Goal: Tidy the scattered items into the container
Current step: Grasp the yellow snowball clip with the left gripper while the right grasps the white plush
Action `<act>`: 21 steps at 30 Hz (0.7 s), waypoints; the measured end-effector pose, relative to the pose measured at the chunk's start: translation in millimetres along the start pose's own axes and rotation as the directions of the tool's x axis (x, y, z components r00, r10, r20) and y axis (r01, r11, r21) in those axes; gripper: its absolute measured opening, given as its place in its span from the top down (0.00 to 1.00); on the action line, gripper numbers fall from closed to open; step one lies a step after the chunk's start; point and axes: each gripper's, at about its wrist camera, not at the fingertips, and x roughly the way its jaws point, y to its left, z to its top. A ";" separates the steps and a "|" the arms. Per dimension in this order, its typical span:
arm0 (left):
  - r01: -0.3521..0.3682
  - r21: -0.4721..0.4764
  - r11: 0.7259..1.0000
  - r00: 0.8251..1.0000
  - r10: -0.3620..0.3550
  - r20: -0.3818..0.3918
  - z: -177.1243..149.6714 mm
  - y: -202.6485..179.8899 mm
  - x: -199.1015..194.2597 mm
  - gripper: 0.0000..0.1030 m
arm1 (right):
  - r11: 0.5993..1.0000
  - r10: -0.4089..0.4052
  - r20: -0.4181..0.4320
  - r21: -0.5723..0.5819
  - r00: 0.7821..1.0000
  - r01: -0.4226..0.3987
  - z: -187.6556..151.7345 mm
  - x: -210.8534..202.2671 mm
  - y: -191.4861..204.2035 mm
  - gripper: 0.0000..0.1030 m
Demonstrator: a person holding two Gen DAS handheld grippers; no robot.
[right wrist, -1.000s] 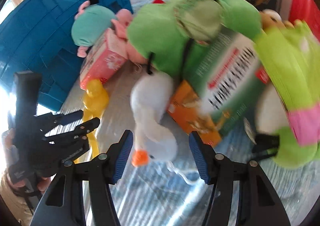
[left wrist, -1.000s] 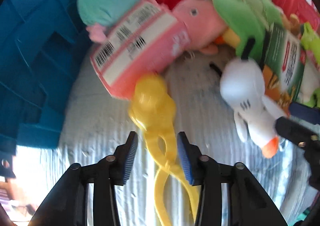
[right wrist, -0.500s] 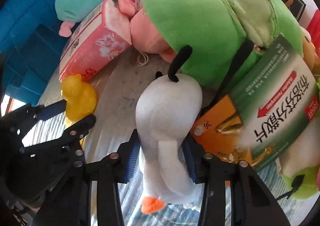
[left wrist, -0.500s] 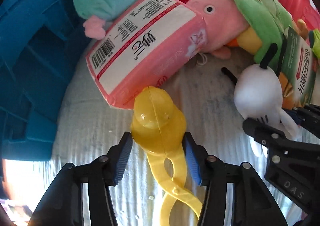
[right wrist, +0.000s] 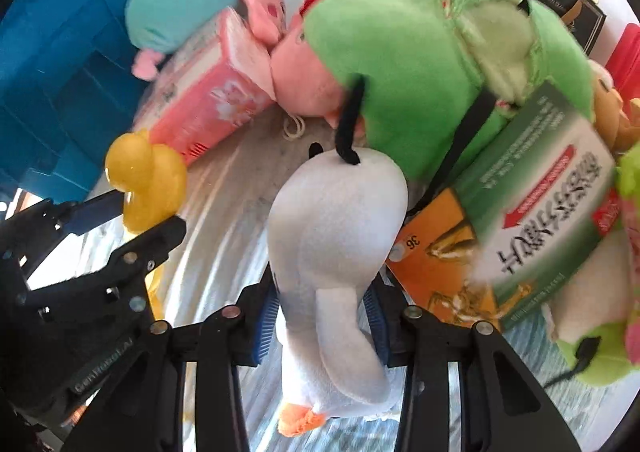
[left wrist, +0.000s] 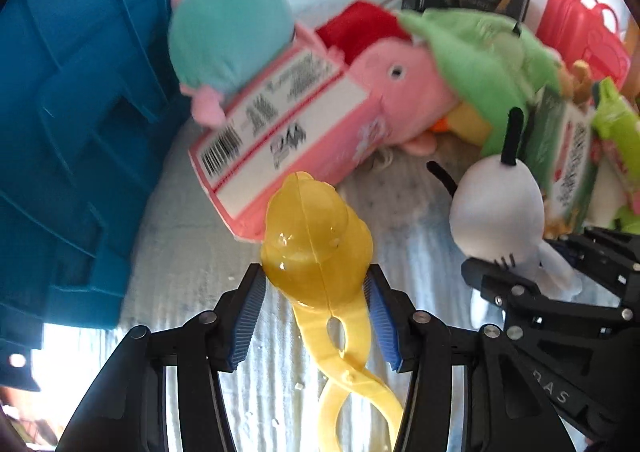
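Both jaws pinch: left gripper (left wrist: 316, 308) holds the yellow tongs (left wrist: 316, 248), right gripper (right wrist: 324, 316) the white plush (right wrist: 332, 236); the blue crate (left wrist: 72, 124) lies far-left, nearer the left hand.

Black grippers (left wrist: 316, 316) (ribbed blue pads (left wrist: 245, 322))

The blue container (left wrist: 72, 124) is cut off by the left edge. The print on the pink pack (left wrist: 280, 124) is blurred beyond reading. The yellow toy's (left wrist: 316, 252) handles are cut off below. The white plush's (right wrist: 336, 236) lower body is hidden between the pads.
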 end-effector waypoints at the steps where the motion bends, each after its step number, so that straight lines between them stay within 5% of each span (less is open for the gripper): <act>1: 0.002 0.001 1.000 1.000 -0.002 0.015 1.6 -1.3 -8.4 0.52 | 1.000 0.007 0.014 0.004 1.000 -0.007 0.1 -7.9 -0.7 0.62; 13: -0.011 -0.006 1.000 0.977 0.012 0.215 64.8 -19.0 -90.9 0.53 | 1.000 -0.002 0.217 -0.008 0.976 0.004 31.2 -114.9 -24.3 0.62; 21: 0.017 0.021 1.000 0.967 -0.022 0.254 96.3 -36.9 -115.8 0.81 | 0.999 -0.043 0.282 -0.012 0.958 0.049 39.0 -163.8 -29.6 0.62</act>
